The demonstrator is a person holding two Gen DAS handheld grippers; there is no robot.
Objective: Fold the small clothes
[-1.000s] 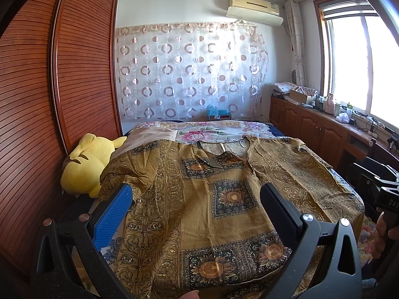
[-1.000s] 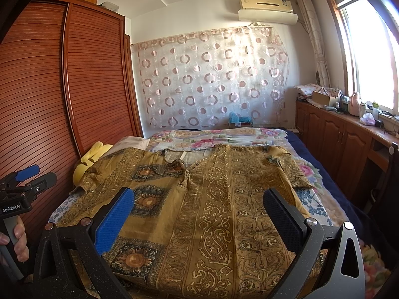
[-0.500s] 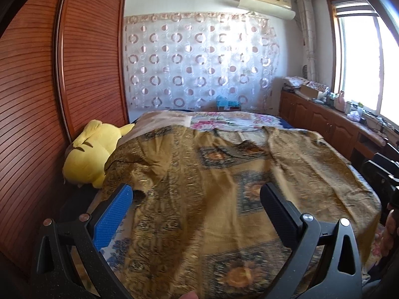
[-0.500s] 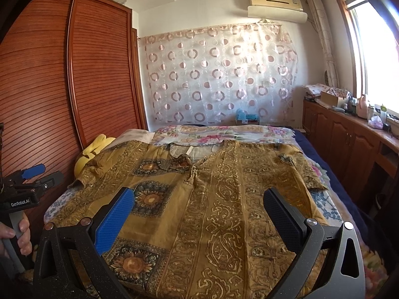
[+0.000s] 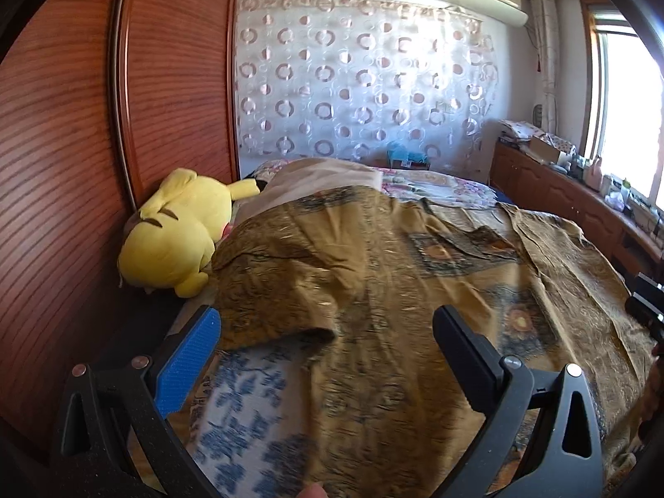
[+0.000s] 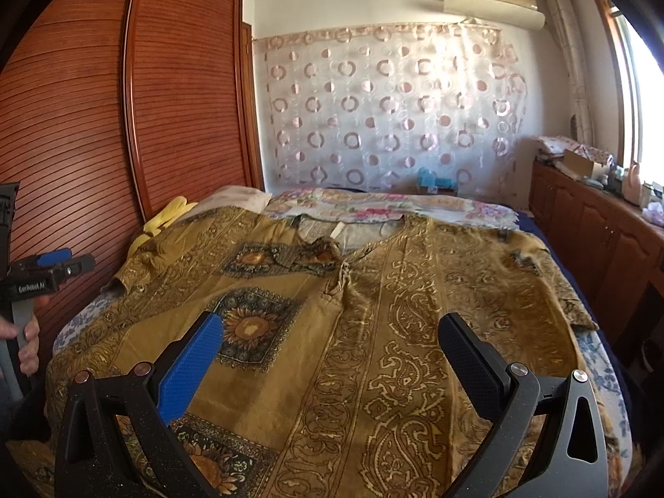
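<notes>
- The left gripper (image 5: pixel 328 344) hangs over the near left part of the shirt (image 6: pixel 332 332), jaws wide apart and holding nothing. The shirt lies spread face up across the bed (image 6: pixel 597 357), collar toward the far end.
- In the left wrist view the shirt's left edge (image 5: pixel 274 332) lies loose and slightly lifted over the blue-flowered sheet (image 5: pixel 249 406), close to the blue pad (image 5: pixel 189 363). That view is blurred, so finer detail is unclear.
- The step in hand looks like taking the left side to fold it inward. To do it well, I would pinch the edge only, not the sheet below, and keep clear of the plush (image 5: pixel 174 236) beside the sleeve.
- The right gripper (image 6: pixel 330 355) hovers over the shirt's middle, also wide open and empty. It could pin the centre line while the left side comes over.
- Writing: the left tool's body (image 6: pixel 35 280) bears small white lettering, seemingly "GenRobot.AI". The white tag (image 6: pixel 337 230) inside the collar is unreadable.
</notes>
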